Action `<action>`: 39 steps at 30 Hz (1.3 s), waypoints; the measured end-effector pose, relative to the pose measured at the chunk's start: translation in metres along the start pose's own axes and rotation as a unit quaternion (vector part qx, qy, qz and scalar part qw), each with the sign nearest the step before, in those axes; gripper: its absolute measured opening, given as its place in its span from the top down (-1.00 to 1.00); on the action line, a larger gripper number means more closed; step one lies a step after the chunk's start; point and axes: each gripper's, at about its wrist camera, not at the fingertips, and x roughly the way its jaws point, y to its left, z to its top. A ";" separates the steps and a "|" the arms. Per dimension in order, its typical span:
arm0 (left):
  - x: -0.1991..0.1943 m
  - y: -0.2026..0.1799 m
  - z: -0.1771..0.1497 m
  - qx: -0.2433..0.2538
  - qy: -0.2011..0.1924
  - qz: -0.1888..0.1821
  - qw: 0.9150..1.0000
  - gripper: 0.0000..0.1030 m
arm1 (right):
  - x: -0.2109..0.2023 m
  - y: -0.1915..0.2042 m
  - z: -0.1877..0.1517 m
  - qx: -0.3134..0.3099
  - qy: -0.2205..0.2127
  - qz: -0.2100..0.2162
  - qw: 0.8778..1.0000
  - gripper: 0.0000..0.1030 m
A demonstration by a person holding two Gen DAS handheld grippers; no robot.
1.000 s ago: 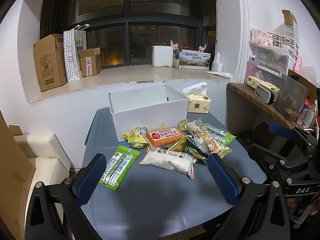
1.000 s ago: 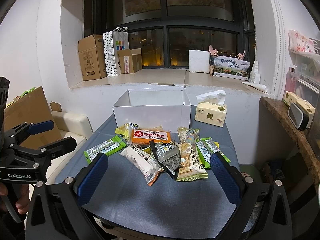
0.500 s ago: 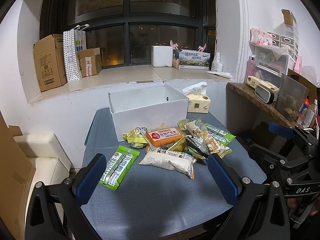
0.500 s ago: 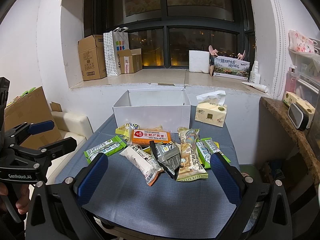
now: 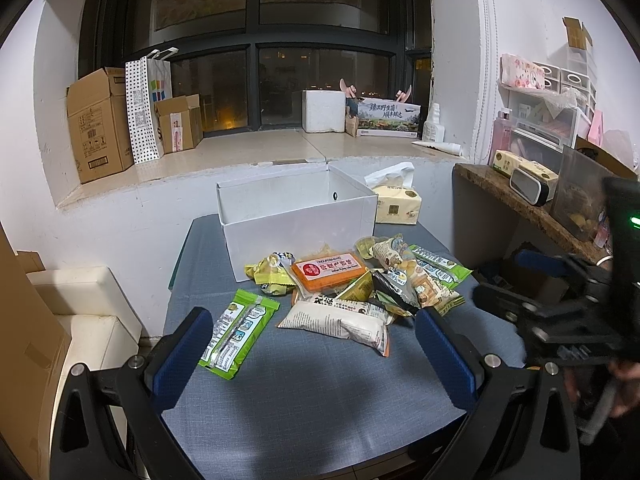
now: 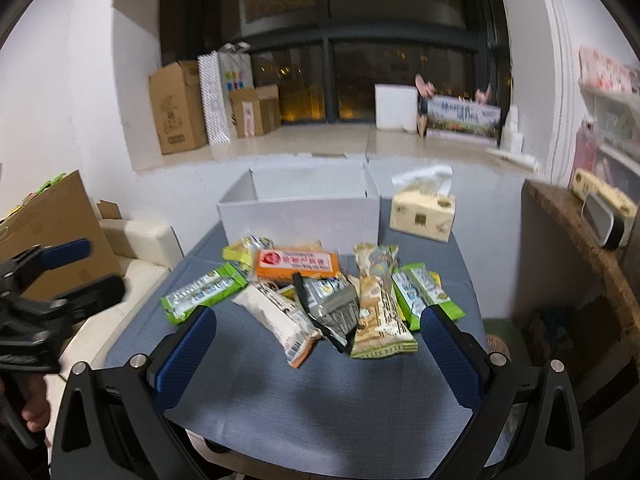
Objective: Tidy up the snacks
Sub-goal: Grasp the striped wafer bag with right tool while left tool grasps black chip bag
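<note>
Fingers on both the left gripper [image 5: 312, 354] and right gripper [image 6: 318, 350] are apart, empty. Snacks [image 6: 320, 296] lie piled at 12 o'clock; I'd lift the top packet into the box [image 5: 298, 216].

Legible markings: few, mostly partial.
Long printed box [image 5: 389, 119] on the window ledge carries large Chinese characters, not readable with confidence. Orange packet [image 5: 329, 271] in the snack pile carries a white label strip with a red round emblem; its print is too small.
</note>
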 end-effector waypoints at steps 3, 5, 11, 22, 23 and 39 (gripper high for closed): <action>0.003 0.001 -0.003 -0.002 0.004 -0.002 1.000 -1.00 | 0.031 -0.015 0.004 0.012 0.032 0.005 0.999 -1.00; 0.005 0.002 -0.004 -0.001 0.005 -0.001 1.000 -1.00 | 0.057 -0.023 0.007 0.006 0.052 0.000 0.999 -1.00; 0.008 0.003 -0.007 0.001 0.009 -0.001 1.000 -1.00 | 0.131 -0.052 0.017 0.036 0.104 0.011 0.994 -1.00; 0.029 0.010 -0.012 -0.011 0.022 -0.022 0.999 -1.00 | 0.236 -0.093 0.033 0.122 0.226 0.022 0.966 -0.10; 0.031 0.010 -0.012 -0.012 0.022 -0.024 0.999 -1.00 | 0.241 -0.092 0.029 0.116 0.236 0.017 0.965 -0.06; 0.115 -0.057 -0.003 0.058 0.066 -0.117 0.989 -1.00 | 0.116 -0.125 0.043 0.156 0.087 0.054 0.982 0.27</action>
